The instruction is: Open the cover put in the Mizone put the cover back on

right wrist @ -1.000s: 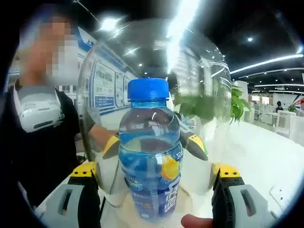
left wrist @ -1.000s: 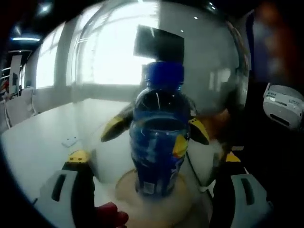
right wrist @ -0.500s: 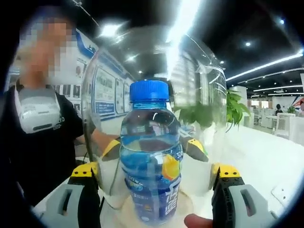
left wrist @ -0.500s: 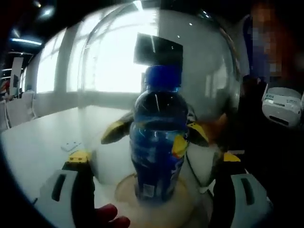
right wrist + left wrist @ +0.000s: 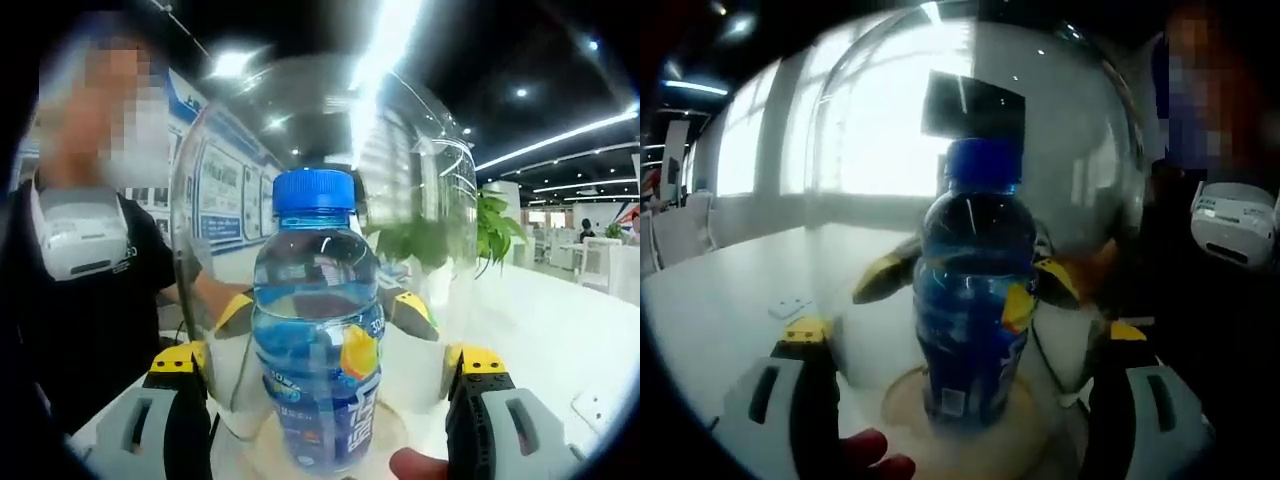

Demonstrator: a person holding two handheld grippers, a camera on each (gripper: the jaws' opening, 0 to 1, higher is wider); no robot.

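A blue Mizone bottle (image 5: 975,300) (image 5: 318,330) with a blue cap stands upright on a round wooden base (image 5: 1040,430) (image 5: 392,432). A clear glass dome cover (image 5: 1080,150) (image 5: 425,150) stands over it, its rim down at the base. My left gripper (image 5: 965,335) has its grey, yellow-tipped jaws pressed against the dome's two sides. My right gripper (image 5: 318,358) holds the dome the same way from the opposite side. Through the glass, the right gripper (image 5: 970,278) and the left gripper (image 5: 323,311) show as yellow-black tips behind the bottle.
The base sits on a white table (image 5: 720,290) with a small white object (image 5: 790,301) on it. A person in dark clothes with a white device (image 5: 75,230) (image 5: 1235,222) on the chest stands close by. A green plant (image 5: 495,225) stands further off. A fingertip (image 5: 875,460) shows between the jaws.
Both views have shifted slightly, so the bottle sits a little lower in the picture than a second ago. The dome and both grips look unchanged over the last half second.
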